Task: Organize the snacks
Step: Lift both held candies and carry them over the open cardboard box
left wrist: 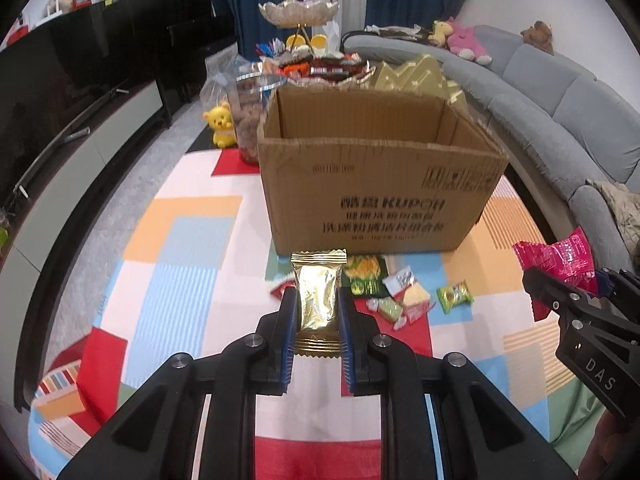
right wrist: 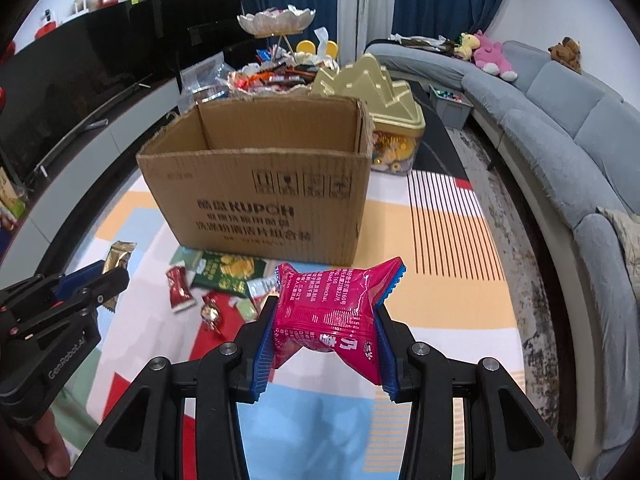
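My left gripper (left wrist: 318, 300) is shut on a gold foil snack packet (left wrist: 318, 292), held upright above the table in front of an open cardboard box (left wrist: 380, 184). My right gripper (right wrist: 326, 312) is shut on a magenta snack bag (right wrist: 328, 308), also held above the table in front of the box (right wrist: 260, 192). The right gripper with its magenta bag shows at the right of the left wrist view (left wrist: 560, 264); the left gripper with the gold packet shows at the left of the right wrist view (right wrist: 114, 268). Several loose snacks (left wrist: 384, 288) lie on the cloth at the box's foot.
The table has a colourful patchwork cloth (left wrist: 180, 240). Behind the box stand a gold-lidded tin (right wrist: 392, 120), a tiered dish piled with sweets (left wrist: 300, 16), a jar (left wrist: 250, 120) and a yellow toy (left wrist: 220, 124). A grey sofa (right wrist: 560, 120) runs along the right, a dark TV unit (left wrist: 80, 92) along the left.
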Demonstrator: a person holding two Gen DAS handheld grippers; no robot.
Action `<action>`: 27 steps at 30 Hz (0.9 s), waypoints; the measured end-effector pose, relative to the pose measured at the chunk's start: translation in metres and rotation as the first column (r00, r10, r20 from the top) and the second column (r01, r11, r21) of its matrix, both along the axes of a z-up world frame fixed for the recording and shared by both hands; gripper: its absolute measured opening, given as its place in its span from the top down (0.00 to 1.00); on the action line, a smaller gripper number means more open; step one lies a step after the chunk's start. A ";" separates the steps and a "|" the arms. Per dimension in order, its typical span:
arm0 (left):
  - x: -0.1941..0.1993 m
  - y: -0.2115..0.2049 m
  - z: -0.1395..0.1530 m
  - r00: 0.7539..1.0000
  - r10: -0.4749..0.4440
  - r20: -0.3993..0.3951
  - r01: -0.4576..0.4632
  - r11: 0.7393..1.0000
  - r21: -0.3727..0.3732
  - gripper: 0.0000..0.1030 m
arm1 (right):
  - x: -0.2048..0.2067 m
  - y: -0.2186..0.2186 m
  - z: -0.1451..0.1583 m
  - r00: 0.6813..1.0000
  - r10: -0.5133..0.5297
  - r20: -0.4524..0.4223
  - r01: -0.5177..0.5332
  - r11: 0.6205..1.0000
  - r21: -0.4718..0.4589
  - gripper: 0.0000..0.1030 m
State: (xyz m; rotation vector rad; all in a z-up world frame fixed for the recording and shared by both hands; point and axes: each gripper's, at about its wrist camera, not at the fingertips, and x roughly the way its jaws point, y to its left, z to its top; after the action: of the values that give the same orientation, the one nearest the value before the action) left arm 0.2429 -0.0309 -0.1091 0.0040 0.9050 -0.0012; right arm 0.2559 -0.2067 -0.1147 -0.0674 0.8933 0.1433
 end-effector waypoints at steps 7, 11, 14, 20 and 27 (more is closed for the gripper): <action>0.014 0.003 0.020 0.999 -0.009 0.039 0.010 1.000 -0.001 0.80 | 0.009 0.005 0.019 0.999 0.001 0.035 -0.001 1.000 0.011 0.57; 0.024 0.005 0.030 0.998 -0.018 0.053 0.018 1.000 -0.003 0.80 | 0.016 0.007 0.030 0.998 0.003 0.055 -0.004 1.000 0.014 0.57; 0.031 0.007 0.036 0.998 -0.024 0.057 0.025 1.000 -0.012 0.80 | 0.021 0.010 0.038 0.998 0.003 0.069 -0.004 1.000 0.016 0.57; 0.046 0.008 0.047 0.996 -0.036 0.077 0.037 0.999 -0.008 0.80 | 0.035 0.014 0.051 0.996 0.004 0.094 -0.006 1.000 0.022 0.57; 0.063 0.007 0.059 0.994 -0.050 0.100 0.051 0.999 -0.001 0.80 | 0.049 0.017 0.061 0.994 0.008 0.112 -0.010 1.000 0.022 0.57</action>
State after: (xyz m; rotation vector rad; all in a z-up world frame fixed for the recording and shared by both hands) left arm 0.3056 -0.0236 -0.0496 0.0236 0.8048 -0.0491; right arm 0.3046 -0.1900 -0.0539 -0.0581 0.7794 0.1562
